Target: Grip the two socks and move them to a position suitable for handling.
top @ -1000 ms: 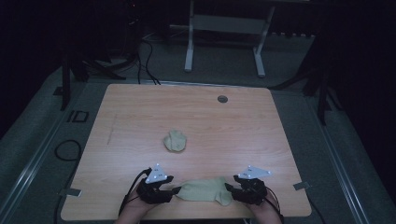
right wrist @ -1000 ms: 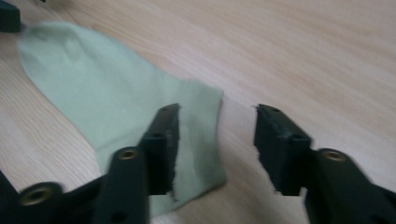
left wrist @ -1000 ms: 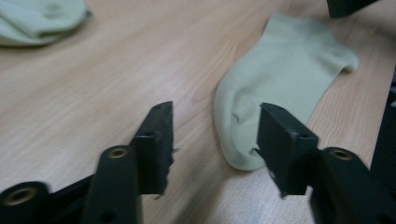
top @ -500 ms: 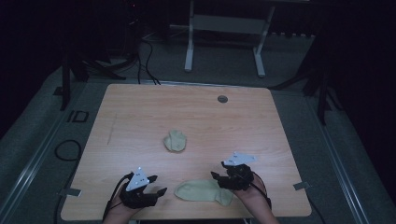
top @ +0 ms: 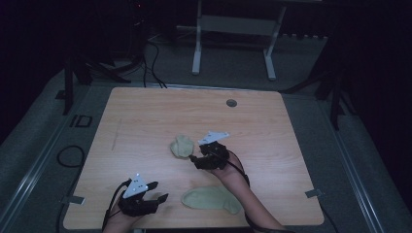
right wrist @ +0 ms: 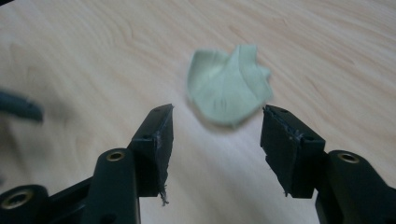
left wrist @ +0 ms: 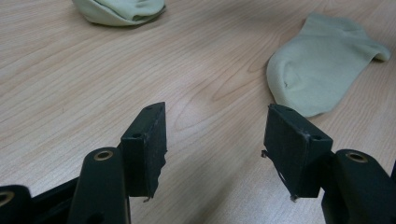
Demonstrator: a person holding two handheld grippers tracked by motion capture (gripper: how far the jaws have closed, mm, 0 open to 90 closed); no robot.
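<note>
Near the crumpled sock [top: 181, 145], my right tool [top: 195, 160] stood open and empty; a shallow pinch risked snagging one layer. Left tool [top: 160, 193], open, idle beside the flat sock [top: 211, 200] on the worktop [top: 145, 111].

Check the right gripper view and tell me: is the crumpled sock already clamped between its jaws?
No. The right gripper stands open, and the crumpled sock lies on the table beyond its jaws.
</note>
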